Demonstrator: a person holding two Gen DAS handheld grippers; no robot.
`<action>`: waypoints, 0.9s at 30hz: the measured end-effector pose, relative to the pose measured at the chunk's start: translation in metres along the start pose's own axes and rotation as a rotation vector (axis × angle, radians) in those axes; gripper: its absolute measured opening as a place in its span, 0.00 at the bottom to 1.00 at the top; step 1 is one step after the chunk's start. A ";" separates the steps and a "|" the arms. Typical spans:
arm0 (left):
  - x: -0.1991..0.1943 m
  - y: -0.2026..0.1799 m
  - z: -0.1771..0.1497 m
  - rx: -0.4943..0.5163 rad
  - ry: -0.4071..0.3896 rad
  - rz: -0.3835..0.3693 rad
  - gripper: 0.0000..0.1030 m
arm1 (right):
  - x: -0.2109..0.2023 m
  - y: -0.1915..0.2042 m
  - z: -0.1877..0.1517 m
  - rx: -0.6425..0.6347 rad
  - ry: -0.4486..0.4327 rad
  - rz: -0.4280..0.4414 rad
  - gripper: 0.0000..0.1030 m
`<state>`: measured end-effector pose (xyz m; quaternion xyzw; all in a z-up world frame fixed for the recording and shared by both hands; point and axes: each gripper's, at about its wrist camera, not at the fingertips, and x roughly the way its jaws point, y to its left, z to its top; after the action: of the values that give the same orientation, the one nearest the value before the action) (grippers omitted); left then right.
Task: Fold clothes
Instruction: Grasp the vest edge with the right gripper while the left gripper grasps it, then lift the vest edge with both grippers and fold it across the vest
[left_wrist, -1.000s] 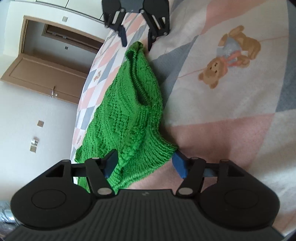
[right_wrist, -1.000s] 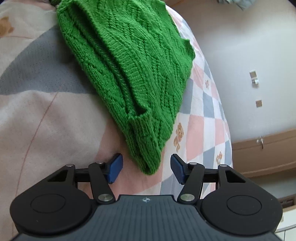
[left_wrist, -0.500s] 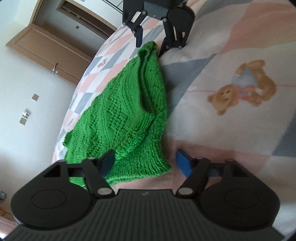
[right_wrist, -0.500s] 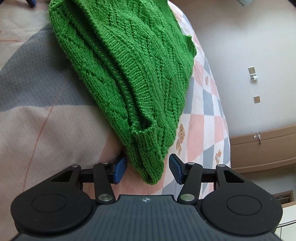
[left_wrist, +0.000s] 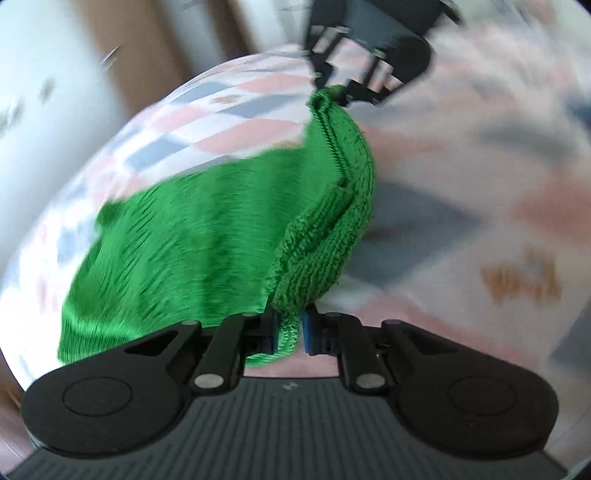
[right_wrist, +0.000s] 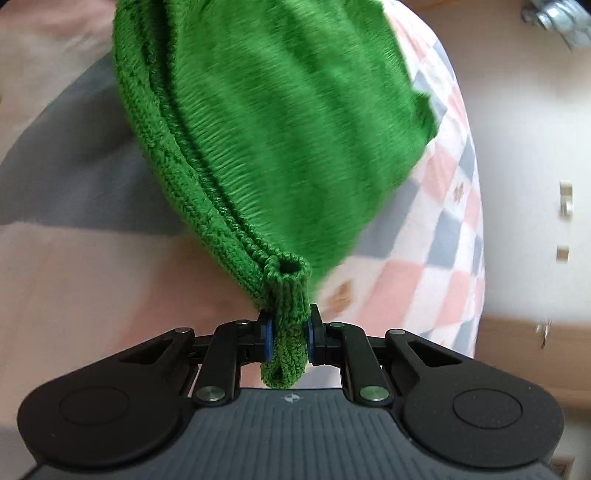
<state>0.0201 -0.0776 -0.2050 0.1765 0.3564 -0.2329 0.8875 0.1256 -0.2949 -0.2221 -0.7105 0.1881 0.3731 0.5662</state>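
Chunky green knit sweater (right_wrist: 266, 122) sags near the bed's (right_wrist: 74, 266) rounded edge, over soft pink-grey checked bedding, ribbed corners pinched in closing left claw (left_wrist: 289, 329) and right claw (right_wrist: 287, 334).

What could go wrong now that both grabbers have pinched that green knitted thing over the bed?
1. Each grip is only on a narrow bunched corner of the green knit garment: the right gripper and the left gripper could let the knit slip out.
2. The knit looks stretched taut between them, so pulling further might distort it.
3. The loose lower part hangs toward the patterned bedcover and could fold unevenly.
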 end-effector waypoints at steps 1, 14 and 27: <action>-0.004 0.023 0.003 -0.106 -0.002 -0.018 0.10 | -0.002 -0.019 0.005 -0.021 -0.008 -0.002 0.13; 0.028 0.209 -0.031 -0.839 0.125 -0.127 0.08 | 0.141 -0.194 0.133 0.255 -0.058 0.171 0.32; 0.029 0.221 -0.035 -1.052 0.028 -0.148 0.05 | 0.164 -0.247 0.012 1.172 -0.181 0.627 0.54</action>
<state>0.1384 0.1137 -0.2173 -0.3152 0.4481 -0.0823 0.8325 0.3995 -0.1871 -0.1808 -0.1634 0.5089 0.4140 0.7369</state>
